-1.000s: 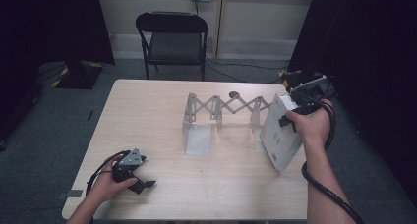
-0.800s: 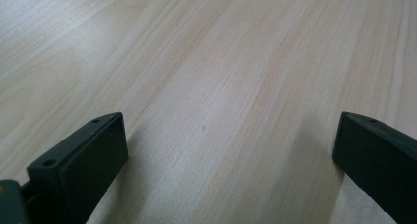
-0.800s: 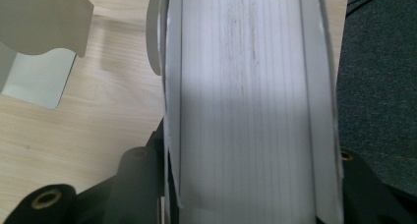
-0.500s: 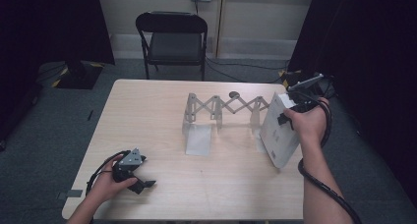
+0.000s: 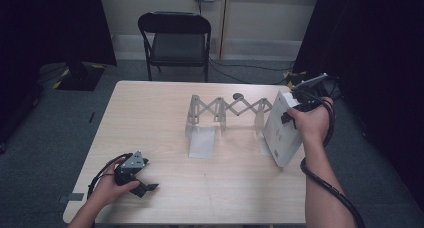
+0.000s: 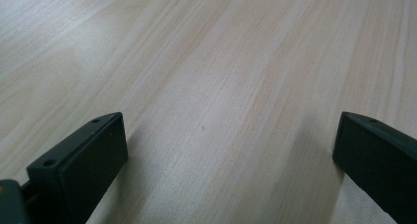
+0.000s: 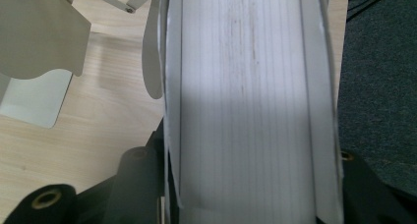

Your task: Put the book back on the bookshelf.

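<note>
A thick white book [image 5: 279, 133] stands on edge at the right side of the table, leaning a little. My right gripper [image 5: 296, 109] is shut on its top, and the right gripper view shows the page block [image 7: 246, 111] between the black jaws. Just left of the book stands a grey metal scissor-type expanding rack [image 5: 227, 108], one of its plates [image 7: 39, 32] close beside the book. My left gripper [image 5: 142, 185] rests on the table near the front left, open, with only bare wood between its jaws [image 6: 226, 155].
The light wooden table [image 5: 150, 118] has its right edge close to the book, with dark carpet [image 7: 378, 86] beyond it. A black folding chair [image 5: 175, 38] stands behind the table's far edge. Cables trail from both grippers.
My right hand and the white book have edged slightly left toward the rack. The left gripper has stayed where it was.
</note>
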`<act>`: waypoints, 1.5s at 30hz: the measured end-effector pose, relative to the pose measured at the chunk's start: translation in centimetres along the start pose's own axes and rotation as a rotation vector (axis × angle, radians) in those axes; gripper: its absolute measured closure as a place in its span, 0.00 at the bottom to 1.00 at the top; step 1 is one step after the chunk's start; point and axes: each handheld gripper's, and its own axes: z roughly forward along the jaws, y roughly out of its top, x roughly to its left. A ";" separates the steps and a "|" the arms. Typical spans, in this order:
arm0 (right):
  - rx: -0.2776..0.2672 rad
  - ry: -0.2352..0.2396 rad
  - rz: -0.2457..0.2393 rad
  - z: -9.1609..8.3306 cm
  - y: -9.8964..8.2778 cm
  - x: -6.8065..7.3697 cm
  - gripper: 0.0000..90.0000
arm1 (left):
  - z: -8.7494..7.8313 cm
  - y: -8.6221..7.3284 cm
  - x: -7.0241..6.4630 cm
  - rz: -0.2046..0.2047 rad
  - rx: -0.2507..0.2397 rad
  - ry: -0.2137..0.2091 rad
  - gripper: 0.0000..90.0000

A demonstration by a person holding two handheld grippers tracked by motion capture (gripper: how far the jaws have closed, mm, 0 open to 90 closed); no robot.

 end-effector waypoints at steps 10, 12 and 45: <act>0.012 -0.005 0.001 0.5 0.4 0.0 0.60 | 0.0 0.0 0.0 0.001 0.000 0.001 0.00; 0.010 -0.009 -0.004 0.6 0.4 -0.1 0.60 | 0.0 0.0 0.0 0.001 0.000 0.001 0.00; -0.011 -0.033 0.049 2.2 1.2 -0.4 0.60 | 0.0 0.0 0.0 0.001 0.000 0.001 0.00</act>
